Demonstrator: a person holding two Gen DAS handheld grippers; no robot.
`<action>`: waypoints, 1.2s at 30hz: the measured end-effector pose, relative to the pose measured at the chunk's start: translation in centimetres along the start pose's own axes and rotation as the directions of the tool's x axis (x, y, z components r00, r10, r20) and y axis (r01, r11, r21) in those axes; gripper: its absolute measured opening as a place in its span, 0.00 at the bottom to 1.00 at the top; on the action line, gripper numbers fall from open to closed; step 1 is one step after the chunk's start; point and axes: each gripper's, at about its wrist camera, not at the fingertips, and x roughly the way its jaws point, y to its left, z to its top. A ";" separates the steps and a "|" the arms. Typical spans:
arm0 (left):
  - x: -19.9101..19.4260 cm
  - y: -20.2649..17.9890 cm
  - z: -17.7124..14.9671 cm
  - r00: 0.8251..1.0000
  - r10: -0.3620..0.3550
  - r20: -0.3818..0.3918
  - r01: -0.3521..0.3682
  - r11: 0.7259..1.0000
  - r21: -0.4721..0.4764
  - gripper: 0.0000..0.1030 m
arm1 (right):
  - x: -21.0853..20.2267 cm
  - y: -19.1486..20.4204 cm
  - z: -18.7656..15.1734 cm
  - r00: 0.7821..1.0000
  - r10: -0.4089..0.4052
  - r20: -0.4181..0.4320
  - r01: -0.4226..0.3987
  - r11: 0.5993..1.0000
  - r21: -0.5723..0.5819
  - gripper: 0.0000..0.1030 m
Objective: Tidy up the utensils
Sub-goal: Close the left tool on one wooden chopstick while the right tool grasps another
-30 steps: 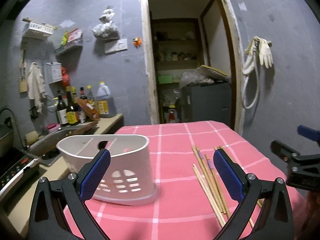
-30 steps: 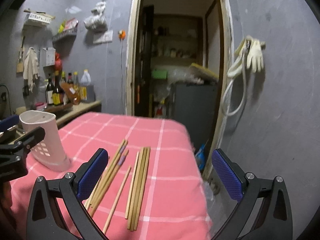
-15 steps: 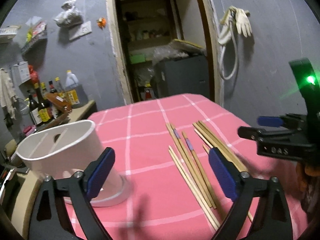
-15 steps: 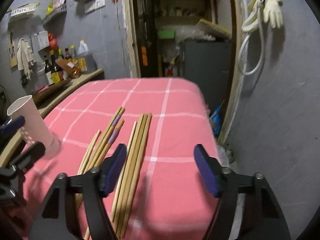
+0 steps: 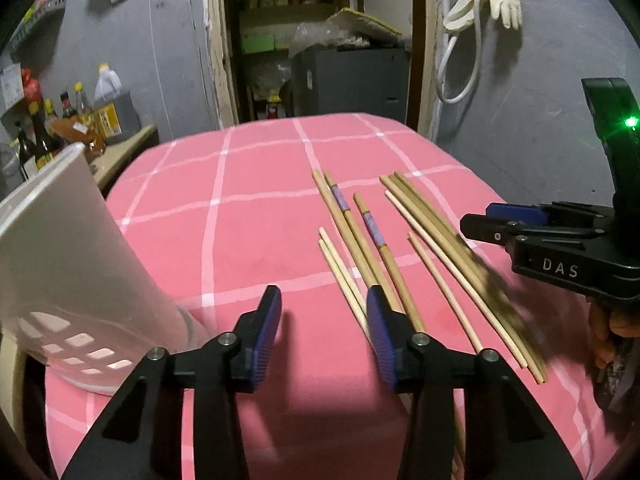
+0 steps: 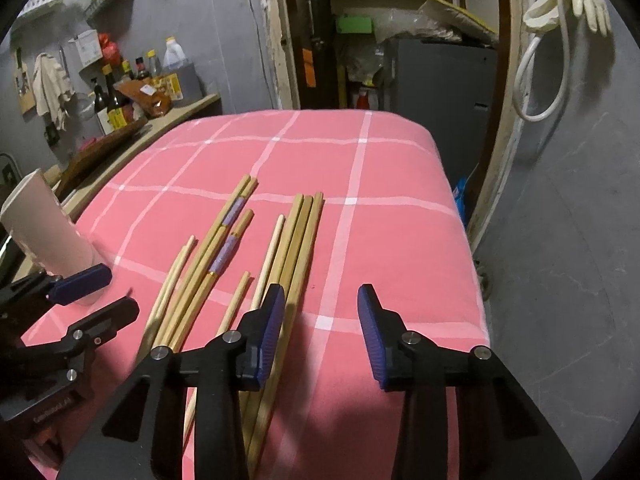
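Several wooden chopsticks (image 5: 348, 236) (image 6: 304, 232) lie loose on the pink checked tablecloth (image 5: 248, 232) (image 6: 380, 240), two with purple bands. A white perforated utensil holder (image 5: 60, 248) (image 6: 44, 232) stands at the left. My left gripper (image 5: 323, 308) (image 6: 92, 292) hovers low between the holder and the sticks, its right finger over the near ends of the leftmost sticks. Its jaws are closing with only cloth between them. My right gripper (image 6: 320, 300) (image 5: 500, 220) hangs over the right side, its left finger above the plain bundle. Its jaws are closing too, with nothing between them.
A counter with bottles (image 5: 44, 136) (image 6: 116, 108) runs along the left wall. Behind the table is a doorway with a grey cabinet (image 5: 352, 76). The table's right edge (image 6: 468, 240) drops off beside the wall. A person's hand (image 5: 600, 320) holds the right gripper.
Both grippers tipped downward and came lower over the table. Their jaws narrowed from wide apart to a small gap. The chopsticks and the holder stayed put.
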 end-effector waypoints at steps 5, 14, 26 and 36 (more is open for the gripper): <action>1.4 0.9 0.0 0.997 -0.034 -0.076 0.031 0.999 -0.041 0.33 | 1.0 0.0 0.3 0.999 0.011 -0.032 -0.011 1.000 0.001 0.34; 1.9 1.3 0.5 0.994 -0.062 -0.089 0.058 0.997 -0.051 0.32 | 1.7 -0.3 0.5 0.999 -0.002 -0.054 0.002 1.000 0.007 0.34; 3.1 0.5 1.0 0.990 -0.047 -0.134 0.045 0.999 -0.021 0.27 | 2.6 -0.4 0.8 0.996 -0.010 -0.094 0.010 1.000 -0.002 0.33; 3.8 0.7 1.8 0.978 -0.097 -0.184 0.084 0.993 -0.078 0.09 | 3.9 -0.5 2.3 0.988 -0.001 -0.152 0.008 0.999 0.040 0.16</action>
